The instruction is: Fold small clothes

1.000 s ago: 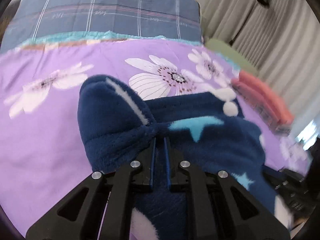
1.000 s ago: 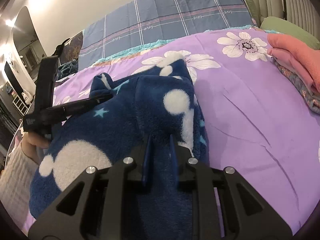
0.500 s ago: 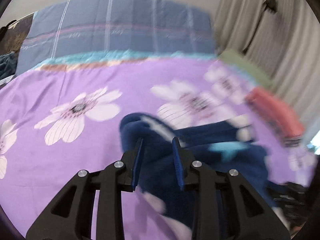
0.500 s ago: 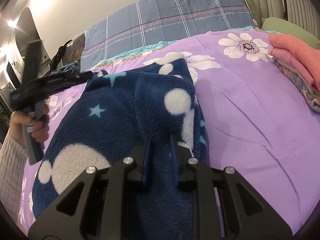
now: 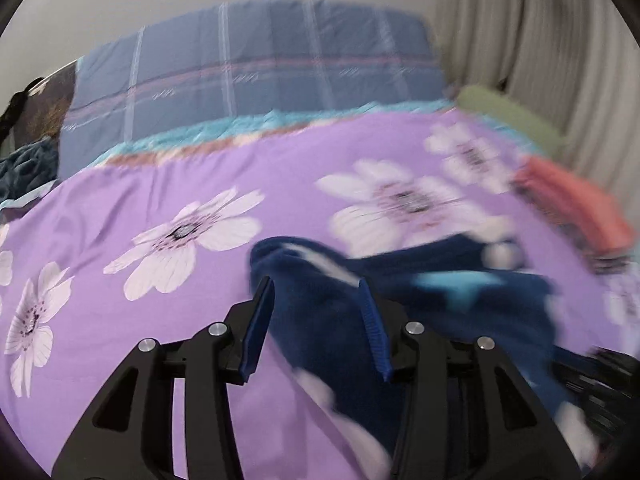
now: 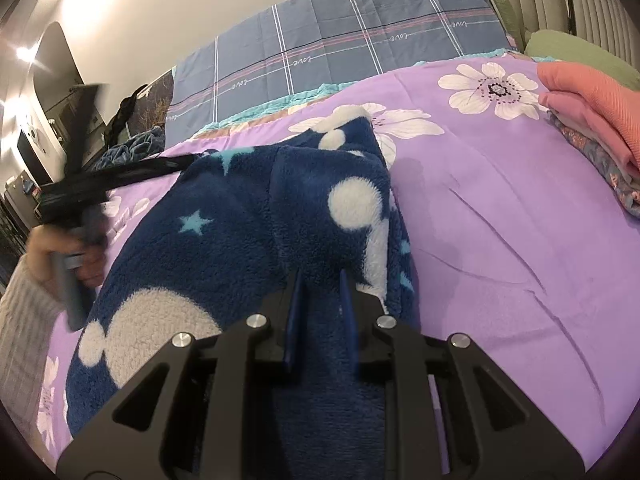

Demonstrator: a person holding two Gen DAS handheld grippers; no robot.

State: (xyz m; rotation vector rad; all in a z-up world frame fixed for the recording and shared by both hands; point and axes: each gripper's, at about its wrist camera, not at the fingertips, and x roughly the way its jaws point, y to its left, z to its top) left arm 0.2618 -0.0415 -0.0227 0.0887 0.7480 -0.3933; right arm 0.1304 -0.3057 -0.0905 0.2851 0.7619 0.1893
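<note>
A navy fleece garment [image 6: 248,240] with white dots and pale blue stars lies partly folded on the purple flowered bedspread [image 6: 500,216]. It also shows in the left wrist view [image 5: 400,300], blurred. My left gripper [image 5: 318,286] is open, its jaws wide apart over the garment's left edge, holding nothing. It shows in the right wrist view [image 6: 104,184] at the far left, held by a hand. My right gripper [image 6: 320,276] is shut on a fold of the garment near its right edge.
A stack of folded pink and patterned clothes [image 6: 592,120] sits at the right edge of the bed. A blue checked quilt [image 6: 340,48] lies at the back. A green cushion [image 6: 580,48] is by the curtain. Dark clothes [image 6: 132,148] lie far left.
My left gripper has let go of the garment, opened wide and drawn back to the left. The garment's left part has dropped flat. My right gripper keeps its hold.
</note>
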